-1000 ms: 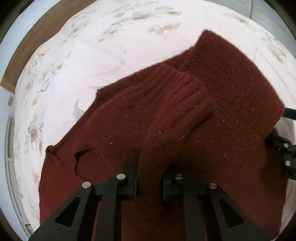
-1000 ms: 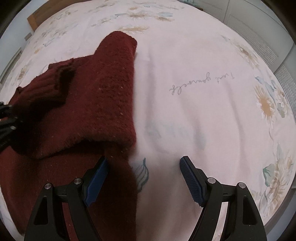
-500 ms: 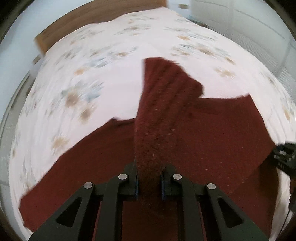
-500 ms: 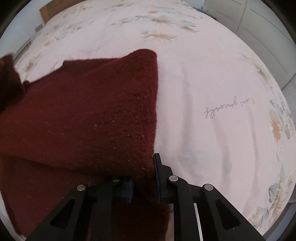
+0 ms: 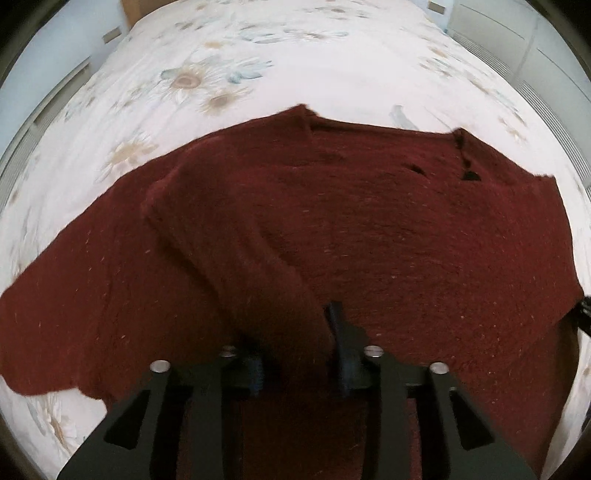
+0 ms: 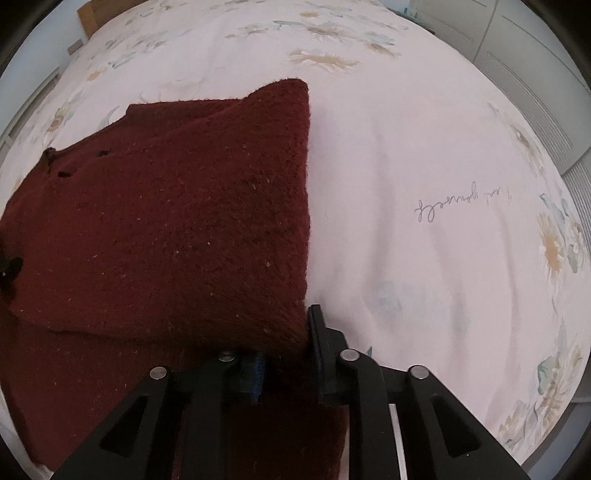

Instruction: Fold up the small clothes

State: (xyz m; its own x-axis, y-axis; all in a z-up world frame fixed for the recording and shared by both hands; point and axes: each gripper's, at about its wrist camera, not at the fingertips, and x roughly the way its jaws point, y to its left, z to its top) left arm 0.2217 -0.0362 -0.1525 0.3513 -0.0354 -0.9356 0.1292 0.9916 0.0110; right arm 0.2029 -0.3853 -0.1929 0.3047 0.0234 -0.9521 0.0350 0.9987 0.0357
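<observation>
Both grippers pinch folds of the maroon knit sweater on the floral bedsheet. Left gripper jaws opening, sleeve between them; right gripper jaws opening, folded edge between.

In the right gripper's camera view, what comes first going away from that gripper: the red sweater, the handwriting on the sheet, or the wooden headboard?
1. Red sweater: between the right gripper fingers, spreading left.
2. Handwriting: on the bedsheet, off to the right.
3. Wooden headboard: top left, at the bed's far end.
</observation>
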